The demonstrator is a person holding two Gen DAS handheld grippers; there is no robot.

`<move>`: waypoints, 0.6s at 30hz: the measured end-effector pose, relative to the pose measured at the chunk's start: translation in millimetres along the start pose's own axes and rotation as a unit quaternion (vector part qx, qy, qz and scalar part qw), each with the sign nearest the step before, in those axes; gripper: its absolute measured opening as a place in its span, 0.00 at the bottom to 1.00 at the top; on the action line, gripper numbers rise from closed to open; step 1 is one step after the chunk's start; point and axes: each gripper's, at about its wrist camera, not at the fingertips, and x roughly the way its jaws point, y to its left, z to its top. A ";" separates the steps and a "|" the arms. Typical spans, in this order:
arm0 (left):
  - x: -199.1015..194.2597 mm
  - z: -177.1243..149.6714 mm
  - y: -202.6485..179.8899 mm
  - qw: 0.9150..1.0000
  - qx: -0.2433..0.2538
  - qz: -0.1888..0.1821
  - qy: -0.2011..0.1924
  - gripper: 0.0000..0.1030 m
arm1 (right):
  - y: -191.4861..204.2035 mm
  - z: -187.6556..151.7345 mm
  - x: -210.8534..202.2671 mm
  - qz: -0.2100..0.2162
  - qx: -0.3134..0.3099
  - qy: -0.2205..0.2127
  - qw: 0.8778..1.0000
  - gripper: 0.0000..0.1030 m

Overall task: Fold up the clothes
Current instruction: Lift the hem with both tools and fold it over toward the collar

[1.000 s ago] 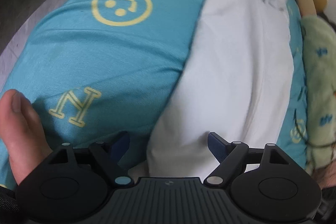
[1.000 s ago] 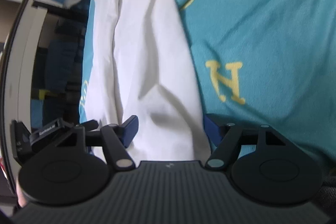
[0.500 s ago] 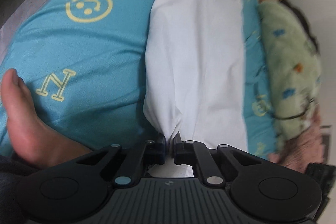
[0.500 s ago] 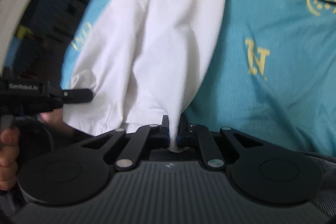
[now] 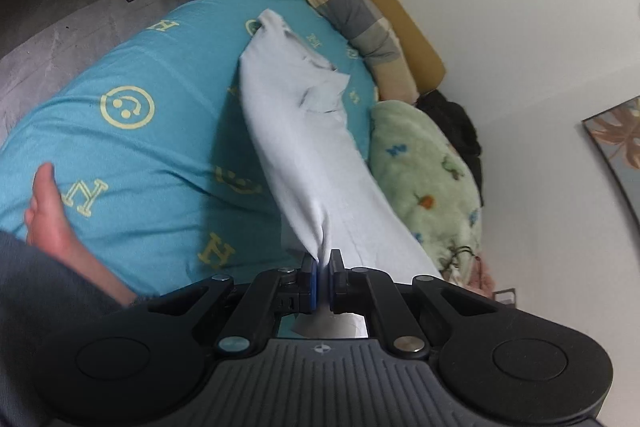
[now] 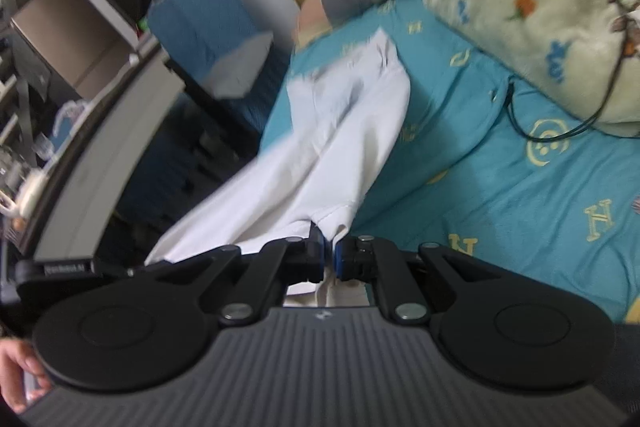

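A white garment (image 5: 304, 147) stretches from both grippers down to the teal bedsheet (image 5: 152, 147), its far end still resting on the bed. My left gripper (image 5: 324, 267) is shut on one near corner of it. My right gripper (image 6: 329, 249) is shut on the other near corner, by the hem; the garment (image 6: 340, 131) hangs lifted and slack between them. The sheet (image 6: 520, 187) bears yellow letters and smiley faces.
A green fleece blanket (image 5: 424, 171) and a striped pillow (image 5: 360, 15) lie along the wall side of the bed. A bare foot (image 5: 48, 211) rests on the sheet at left. A black cable (image 6: 560, 123) lies by the blanket. Desk and shelves (image 6: 80, 147) stand beside the bed.
Both grippers closed on the garment's near edge, then rose and pulled back. The near end of the garment is lifted off the sheet and the views now look across the bed.
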 end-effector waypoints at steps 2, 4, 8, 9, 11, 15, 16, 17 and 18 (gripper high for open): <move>-10.2 -15.0 8.6 1.000 0.006 0.001 -0.007 0.05 | -1.1 -13.8 -16.3 0.001 -0.003 -0.010 1.000 0.08; -20.4 -33.1 15.6 1.000 0.004 0.002 -0.011 0.05 | -4.0 -32.0 -28.6 0.003 -0.007 -0.019 1.000 0.08; -35.9 -63.0 37.8 1.000 -0.001 -0.005 -0.019 0.05 | -13.8 -68.9 -41.1 0.011 0.007 -0.026 1.000 0.08; -37.3 -67.1 42.0 1.000 -0.005 -0.008 -0.022 0.05 | -15.0 -75.4 -43.9 0.015 0.012 -0.028 0.999 0.08; -34.6 -70.6 50.5 1.000 -0.010 -0.007 -0.026 0.05 | -16.8 -82.4 -48.5 0.019 0.020 -0.034 0.999 0.08; -18.7 -65.5 51.1 1.000 0.000 0.007 -0.021 0.05 | -17.9 -80.9 -45.4 0.023 0.022 -0.040 0.999 0.08; -13.0 -61.3 49.3 1.000 0.005 0.011 -0.020 0.05 | -18.9 -77.9 -41.3 0.019 0.021 -0.040 0.999 0.08; -7.4 -57.2 47.4 1.000 0.010 0.015 -0.020 0.05 | -20.0 -75.0 -37.1 0.016 0.021 -0.040 0.999 0.08; 0.5 -48.2 45.8 0.999 0.015 0.020 -0.022 0.05 | -22.8 -70.4 -30.9 0.012 0.025 -0.040 0.999 0.08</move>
